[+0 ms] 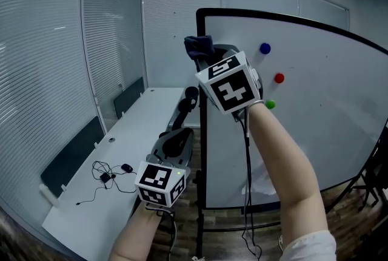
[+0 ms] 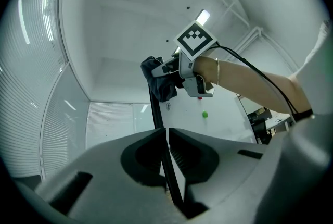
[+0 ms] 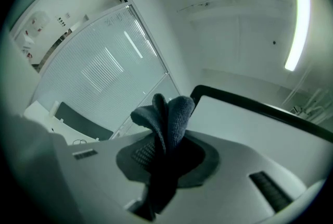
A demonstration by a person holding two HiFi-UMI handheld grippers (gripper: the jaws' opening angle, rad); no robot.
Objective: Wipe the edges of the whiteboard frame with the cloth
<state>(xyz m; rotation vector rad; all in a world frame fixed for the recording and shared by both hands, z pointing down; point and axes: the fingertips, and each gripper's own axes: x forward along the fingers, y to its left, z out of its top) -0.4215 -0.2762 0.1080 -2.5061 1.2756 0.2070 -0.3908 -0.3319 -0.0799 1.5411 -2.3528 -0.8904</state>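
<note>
The whiteboard [image 1: 315, 126] fills the right of the scene, upright on a stand, with its thin black frame [image 1: 202, 150] running up the left side and curving over the top. A long white table [image 1: 130, 144] lies to the left, running toward the far wall.

The left gripper [image 2: 166, 147] sits low on the frame's left edge. Its jaws are drawn nearly together with the black edge running between them, apparently pinching it to steady the board.

The right gripper [image 3: 165, 152] is raised near the frame's upper left corner, jaws pressed onto the dark blue cloth [image 3: 166, 113]. The cloth bunches out past the tips and lies at the left edge; actual contact cannot be confirmed.

The cloth looks light, soft and floppy, so it probably needs a deep grip on a thick fold, leaving enough cloth free to wrap the narrow edge. The board likely rocks if pushed hard.
</note>
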